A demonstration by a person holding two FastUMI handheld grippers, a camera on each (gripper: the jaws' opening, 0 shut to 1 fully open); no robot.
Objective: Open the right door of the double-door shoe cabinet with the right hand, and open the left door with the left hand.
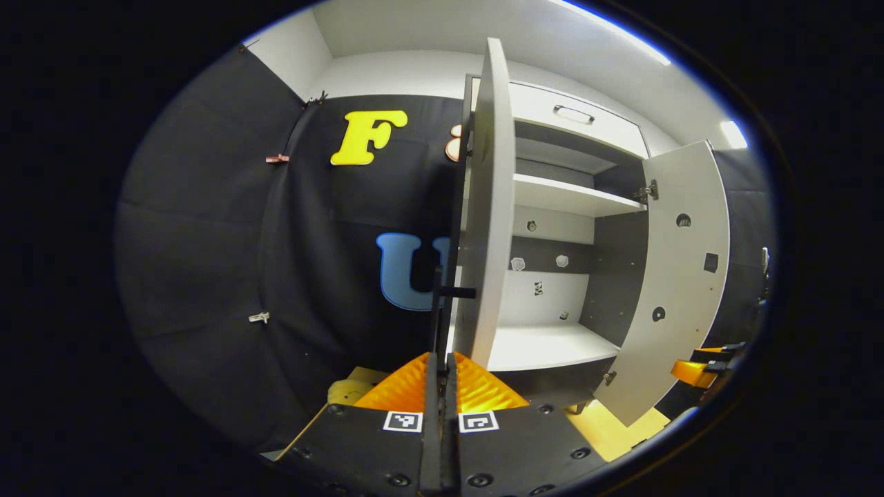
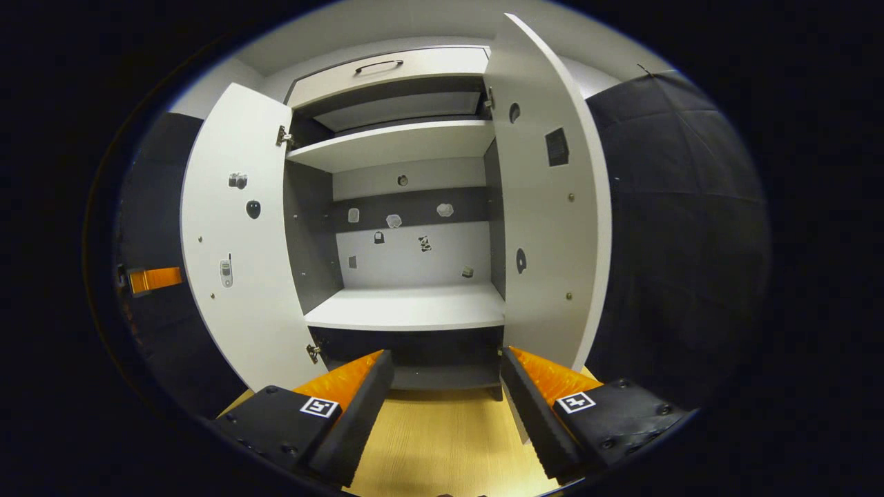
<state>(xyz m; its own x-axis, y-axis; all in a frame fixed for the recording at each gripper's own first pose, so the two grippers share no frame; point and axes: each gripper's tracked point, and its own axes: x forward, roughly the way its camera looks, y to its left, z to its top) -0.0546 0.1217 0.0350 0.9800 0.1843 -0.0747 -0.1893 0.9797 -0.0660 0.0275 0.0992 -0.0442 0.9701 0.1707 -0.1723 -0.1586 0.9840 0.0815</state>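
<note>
The white shoe cabinet [image 2: 407,310] stands with both doors swung out and its dark-walled shelves showing. In the left gripper view the left door [image 1: 487,207] is edge-on right ahead of me, and its thin black handle [image 1: 437,310] runs down into my left gripper [image 1: 440,360], which is shut on it. The right door [image 1: 684,276] hangs wide open at the right, with my right gripper [image 1: 704,367] low beyond it. In the right gripper view my right gripper [image 2: 445,359] is open and holds nothing, facing the cabinet between the left door [image 2: 235,241] and the right door [image 2: 549,207].
A drawer with a dark handle [image 2: 378,65] tops the cabinet. Small stickers dot the back wall [image 2: 407,255] and the doors' inner faces. Light wooden floor [image 2: 442,442] lies below the right gripper. Black cloth walls [image 1: 228,241] close in both sides. The left gripper [image 2: 155,278] shows beyond the left door.
</note>
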